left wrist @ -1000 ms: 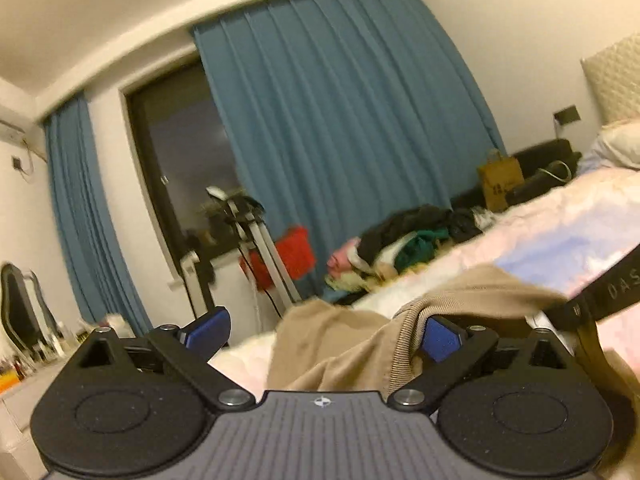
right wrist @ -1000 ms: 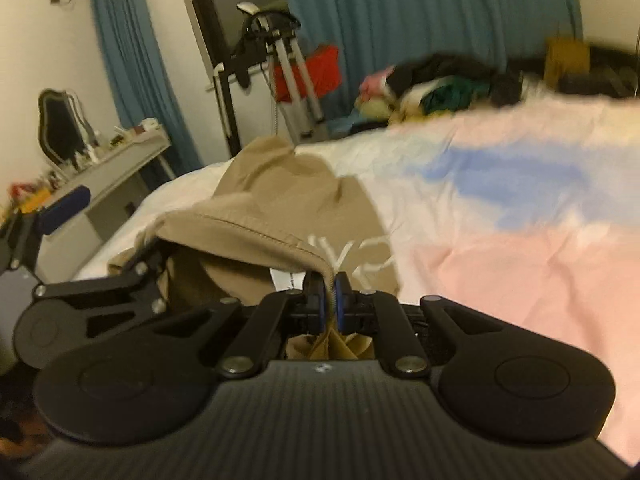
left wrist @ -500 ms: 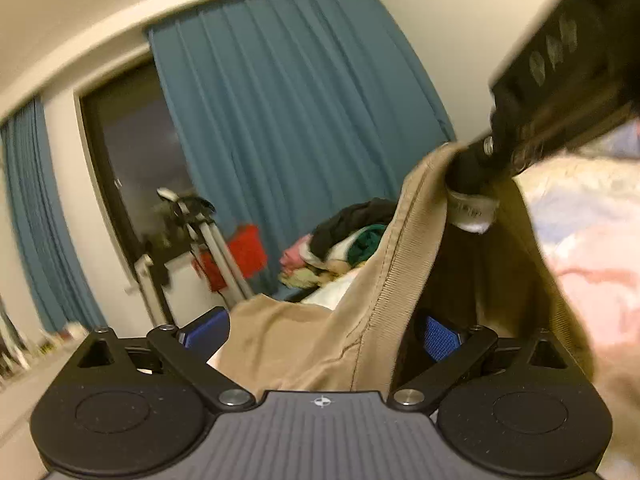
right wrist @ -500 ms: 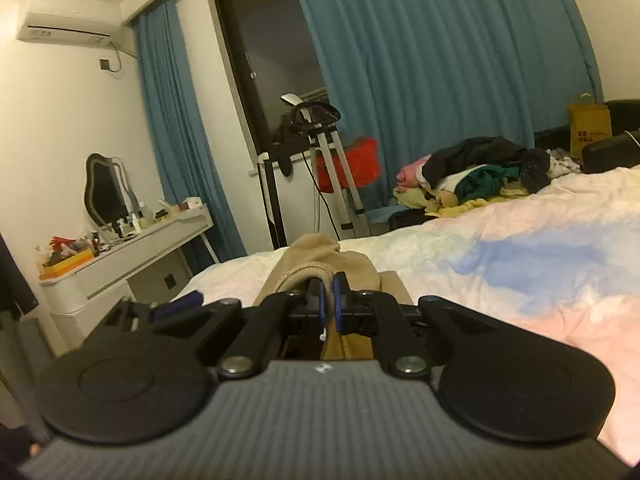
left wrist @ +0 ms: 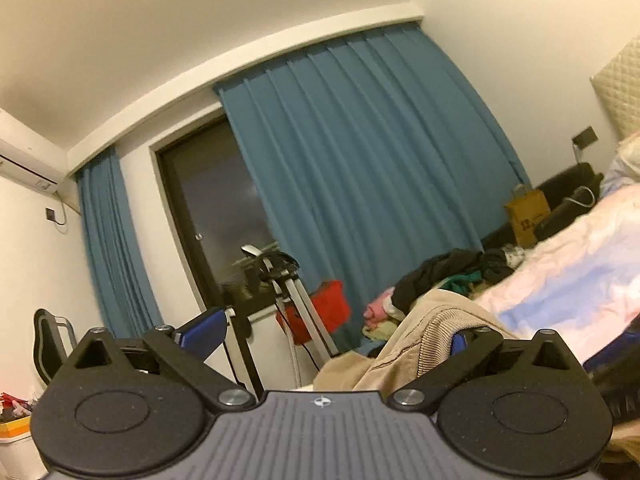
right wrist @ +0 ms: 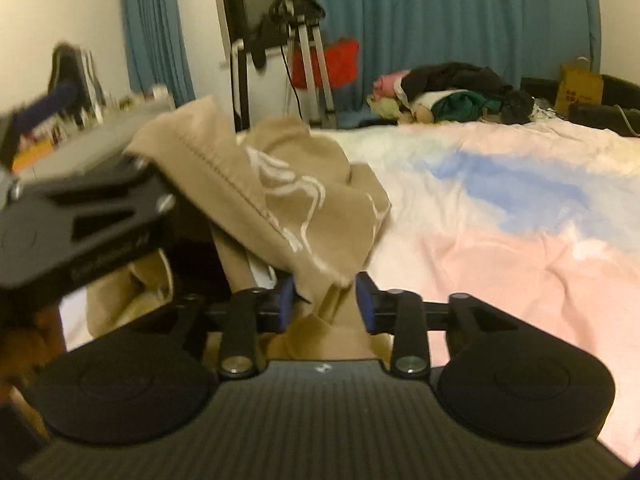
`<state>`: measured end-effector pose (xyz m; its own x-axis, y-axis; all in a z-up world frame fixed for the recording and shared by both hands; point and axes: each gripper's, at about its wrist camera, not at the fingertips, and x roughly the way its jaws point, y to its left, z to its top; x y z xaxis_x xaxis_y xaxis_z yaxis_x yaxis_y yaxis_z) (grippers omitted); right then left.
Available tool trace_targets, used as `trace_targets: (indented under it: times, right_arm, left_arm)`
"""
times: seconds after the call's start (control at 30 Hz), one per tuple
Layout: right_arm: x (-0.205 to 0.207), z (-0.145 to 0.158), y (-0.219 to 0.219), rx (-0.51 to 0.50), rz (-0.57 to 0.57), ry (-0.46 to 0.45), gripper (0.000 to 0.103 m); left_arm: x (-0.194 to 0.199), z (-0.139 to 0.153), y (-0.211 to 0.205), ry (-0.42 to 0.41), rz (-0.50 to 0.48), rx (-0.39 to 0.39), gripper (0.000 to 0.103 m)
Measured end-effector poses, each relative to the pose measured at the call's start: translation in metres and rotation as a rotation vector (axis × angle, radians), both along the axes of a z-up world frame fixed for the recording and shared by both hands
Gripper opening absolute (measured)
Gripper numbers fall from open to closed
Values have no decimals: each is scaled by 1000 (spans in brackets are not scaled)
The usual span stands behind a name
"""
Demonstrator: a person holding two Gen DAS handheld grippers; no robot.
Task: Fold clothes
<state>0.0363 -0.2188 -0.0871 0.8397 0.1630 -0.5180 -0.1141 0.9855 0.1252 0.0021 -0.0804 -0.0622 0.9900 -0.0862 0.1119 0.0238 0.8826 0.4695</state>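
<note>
While my right gripper (right wrist: 325, 298) has its fingers parted around loose folds of the tan garment (right wrist: 280, 200) heaped at the near left corner of the bed (right wrist: 500, 220), my left gripper (left wrist: 332, 336) gapes wide, its ribbed hem draped over one finger.

Dim warm indoor light, motion blur, fisheye warping

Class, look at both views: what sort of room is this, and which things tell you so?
Most likely a bedroom: a bed with a pastel duvet, a quilted headboard, and blue curtains at a dark window.
</note>
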Motion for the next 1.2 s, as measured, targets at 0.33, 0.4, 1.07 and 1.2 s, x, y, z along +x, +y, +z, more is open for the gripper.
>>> trace_targets:
  times: [0.33, 0.4, 1.07, 1.2]
  right_arm:
    - [-22, 21, -4, 63, 58, -104, 54]
    - [-28, 28, -3, 91, 62, -176, 55]
    - [-9, -4, 33, 28, 136, -69, 68]
    - [2, -21, 31, -15, -11, 2, 67]
  left_arm:
    - [33, 13, 24, 60, 105, -123, 103]
    - [34, 19, 29, 70, 112, -144, 103]
    - [53, 44, 76, 187, 188, -323, 103]
    - [51, 43, 79, 187, 190, -329, 103]
